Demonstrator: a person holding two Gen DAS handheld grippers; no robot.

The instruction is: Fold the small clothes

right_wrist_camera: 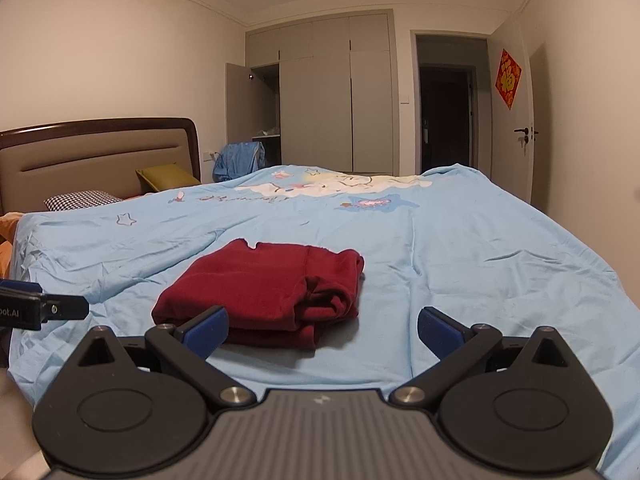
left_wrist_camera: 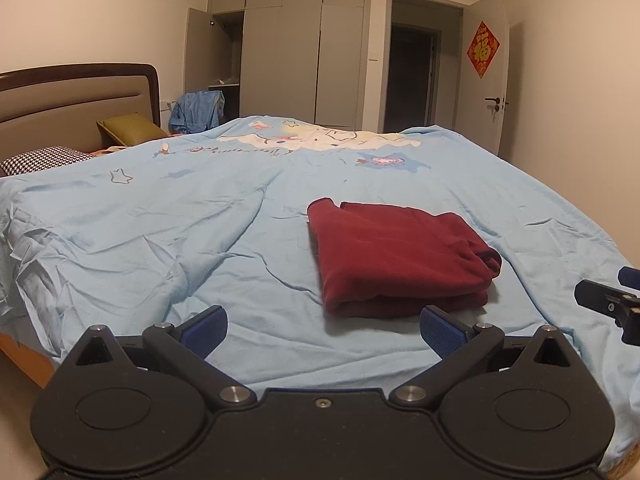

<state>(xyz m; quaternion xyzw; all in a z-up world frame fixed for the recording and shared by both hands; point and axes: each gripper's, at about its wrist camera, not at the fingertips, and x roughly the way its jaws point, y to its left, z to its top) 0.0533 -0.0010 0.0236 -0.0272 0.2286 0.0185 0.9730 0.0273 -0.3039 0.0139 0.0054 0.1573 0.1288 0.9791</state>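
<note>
A dark red garment (left_wrist_camera: 396, 254) lies folded into a compact stack on the light blue bedspread (left_wrist_camera: 200, 240). In the right wrist view the same red garment (right_wrist_camera: 264, 292) sits just ahead and left of centre. My left gripper (left_wrist_camera: 323, 332) is open and empty, held just short of the garment's near edge, not touching it. My right gripper (right_wrist_camera: 323, 330) is open and empty, with its left fingertip (right_wrist_camera: 208, 328) in front of the garment's near edge. Each gripper shows at the edge of the other's view, the right gripper (left_wrist_camera: 612, 304) and the left gripper (right_wrist_camera: 44, 308).
The headboard (left_wrist_camera: 72, 100) and pillows (left_wrist_camera: 128, 128) are at the far left. A grey wardrobe (left_wrist_camera: 300, 52) with one door open stands at the back, with blue clothes (left_wrist_camera: 196, 112) beside it. A dark doorway (left_wrist_camera: 412, 72) and a white door (left_wrist_camera: 496, 92) are at the right.
</note>
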